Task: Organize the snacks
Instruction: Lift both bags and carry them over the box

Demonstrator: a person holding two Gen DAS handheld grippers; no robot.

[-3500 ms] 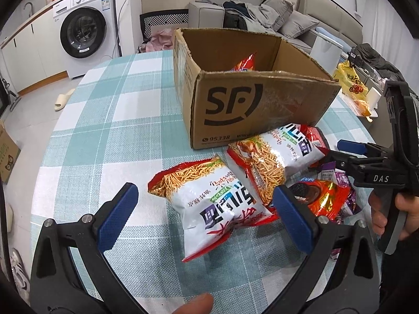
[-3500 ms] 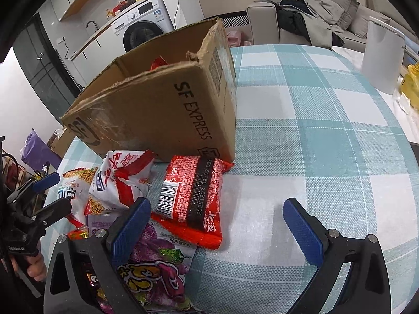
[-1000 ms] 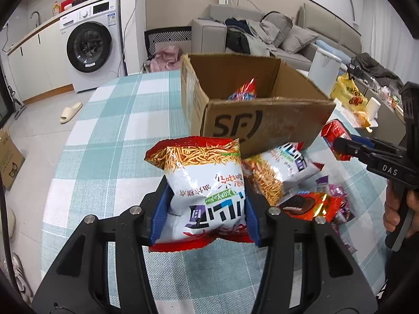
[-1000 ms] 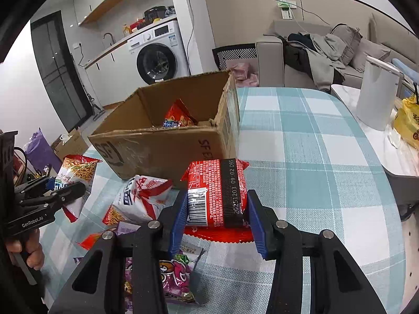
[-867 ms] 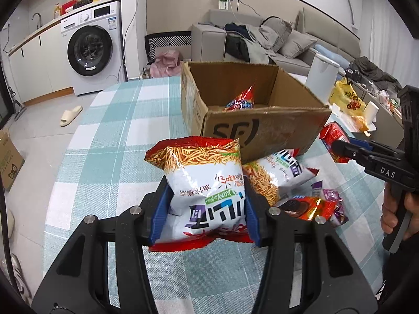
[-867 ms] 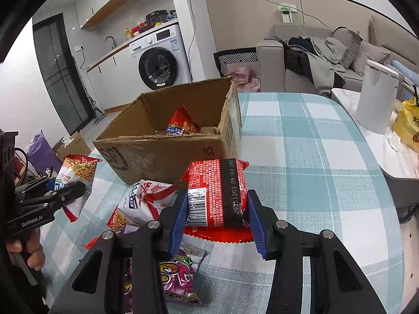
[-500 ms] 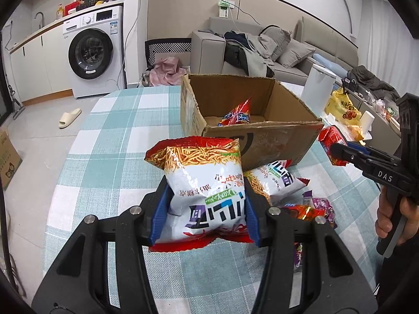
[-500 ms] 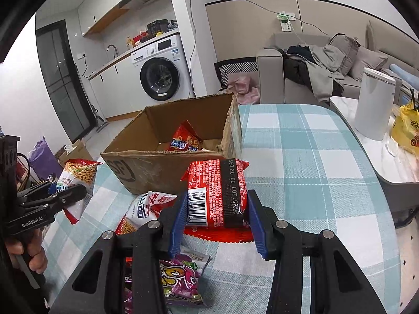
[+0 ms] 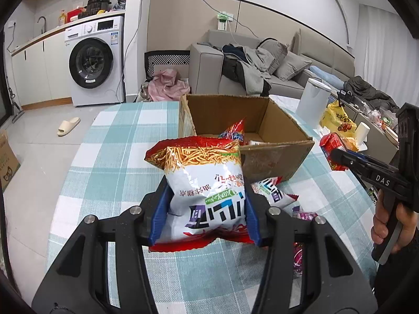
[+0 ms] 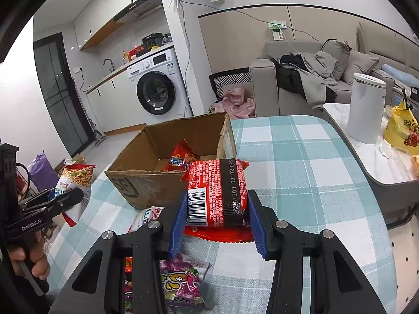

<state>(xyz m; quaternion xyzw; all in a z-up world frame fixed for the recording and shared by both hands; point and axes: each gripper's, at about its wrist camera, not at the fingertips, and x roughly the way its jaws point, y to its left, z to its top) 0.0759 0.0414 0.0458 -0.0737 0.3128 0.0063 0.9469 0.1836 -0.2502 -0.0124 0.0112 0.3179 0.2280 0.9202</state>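
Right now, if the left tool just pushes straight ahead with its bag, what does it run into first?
Most likely the near wall of the cardboard box. The noodle-snack bag clamped in the left tool overlaps that wall in its own view, with its top about level with the rim. Depth is unclear, so it might clear the edge.

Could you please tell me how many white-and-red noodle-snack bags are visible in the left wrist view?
2. One noodle-snack bag is clamped in the left gripper; a second matching bag lies on the table in front of the cardboard box. Others may be hidden.

Washing machine [image 9: 95,62], grey sofa [image 9: 264,76], white canister [image 10: 366,107], slipper [image 9: 68,125].
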